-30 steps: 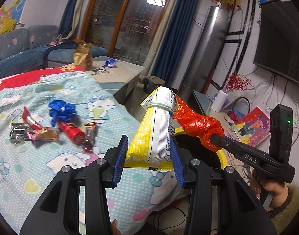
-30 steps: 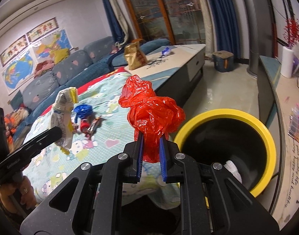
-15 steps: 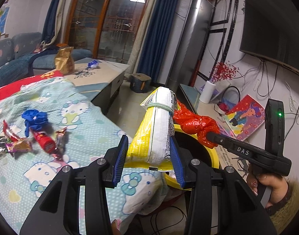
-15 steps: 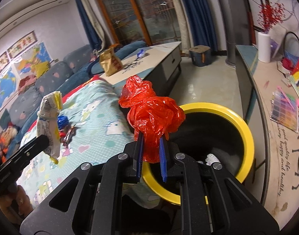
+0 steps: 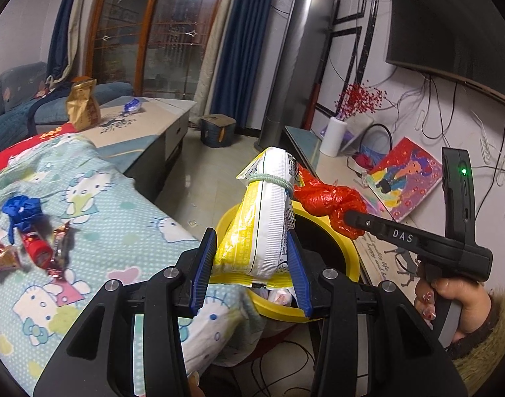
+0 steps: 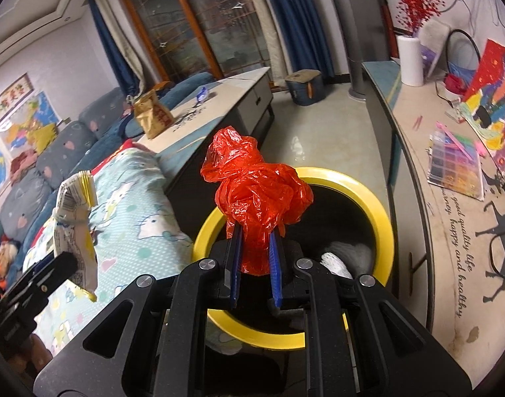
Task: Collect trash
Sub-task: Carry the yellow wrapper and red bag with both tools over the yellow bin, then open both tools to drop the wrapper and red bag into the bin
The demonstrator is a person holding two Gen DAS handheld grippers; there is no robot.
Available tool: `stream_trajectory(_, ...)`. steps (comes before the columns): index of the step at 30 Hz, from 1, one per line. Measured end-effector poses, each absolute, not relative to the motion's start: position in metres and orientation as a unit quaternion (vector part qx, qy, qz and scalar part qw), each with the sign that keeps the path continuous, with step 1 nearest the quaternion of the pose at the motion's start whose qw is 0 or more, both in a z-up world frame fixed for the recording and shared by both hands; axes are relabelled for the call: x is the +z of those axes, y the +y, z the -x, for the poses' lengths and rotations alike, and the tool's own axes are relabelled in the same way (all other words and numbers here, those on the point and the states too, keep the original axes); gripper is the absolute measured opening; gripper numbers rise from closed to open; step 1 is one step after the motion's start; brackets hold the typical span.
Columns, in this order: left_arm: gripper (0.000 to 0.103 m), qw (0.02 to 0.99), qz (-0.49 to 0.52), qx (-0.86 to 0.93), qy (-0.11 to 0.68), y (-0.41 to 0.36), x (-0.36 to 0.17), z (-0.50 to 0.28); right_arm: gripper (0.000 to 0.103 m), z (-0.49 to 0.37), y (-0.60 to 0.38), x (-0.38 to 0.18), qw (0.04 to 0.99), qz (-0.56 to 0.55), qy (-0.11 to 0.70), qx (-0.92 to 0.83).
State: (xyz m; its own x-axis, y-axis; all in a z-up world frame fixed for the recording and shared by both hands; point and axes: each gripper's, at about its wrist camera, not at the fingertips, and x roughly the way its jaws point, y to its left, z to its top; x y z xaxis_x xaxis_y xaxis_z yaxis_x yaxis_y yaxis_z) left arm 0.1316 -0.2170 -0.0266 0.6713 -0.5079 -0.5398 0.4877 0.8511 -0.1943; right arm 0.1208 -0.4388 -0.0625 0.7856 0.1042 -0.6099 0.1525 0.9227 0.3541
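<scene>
Carrying two bits of trash toward the yellow-rimmed bin (image 6: 381,221) at once. Left tool (image 5: 252,261) clenched on a yellow-and-white snack packet (image 5: 265,218) tied off with a rubber band, right tool (image 6: 254,264) pinched tight on a crumpled red plastic bag (image 6: 255,188). Bin opening sits right behind both, roughly 12 o'clock from the right tool, something white already down inside.

Stuff that could go sideways, just guessing:
- Letting go too early, with the packet near the bin's 9 o'clock rim and bedspread (image 5: 120,231) side, so could bounce off the rim or land on the bed.
- Red bag so light and clingy it may stick to the pads or drift onto the floor.
- Both tools crowded over one opening, easy to knock together.

More wrappers (image 5: 37,248) lying on the bedspread at 9 o'clock in the left view.
</scene>
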Motion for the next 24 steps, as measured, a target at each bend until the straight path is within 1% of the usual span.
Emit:
stream_trajectory(17, 0.04, 0.888, -0.028, -0.3, 0.346, -0.272, -0.068, -0.15, 0.01, -0.125, -0.471, -0.09, 0.904, -0.231, 0.356, -0.051)
stream_trajectory(22, 0.041, 0.881, -0.018, -0.3, 0.365, -0.279, -0.079, -0.164, 0.01, -0.125, -0.475, -0.096, 0.899, -0.236, 0.365, -0.055)
stream_trajectory(24, 0.041, 0.879, -0.017, -0.299, 0.37, -0.283, -0.082, -0.17, 0.013, -0.126, -0.477, -0.099, 0.897, -0.24, 0.368, -0.053)
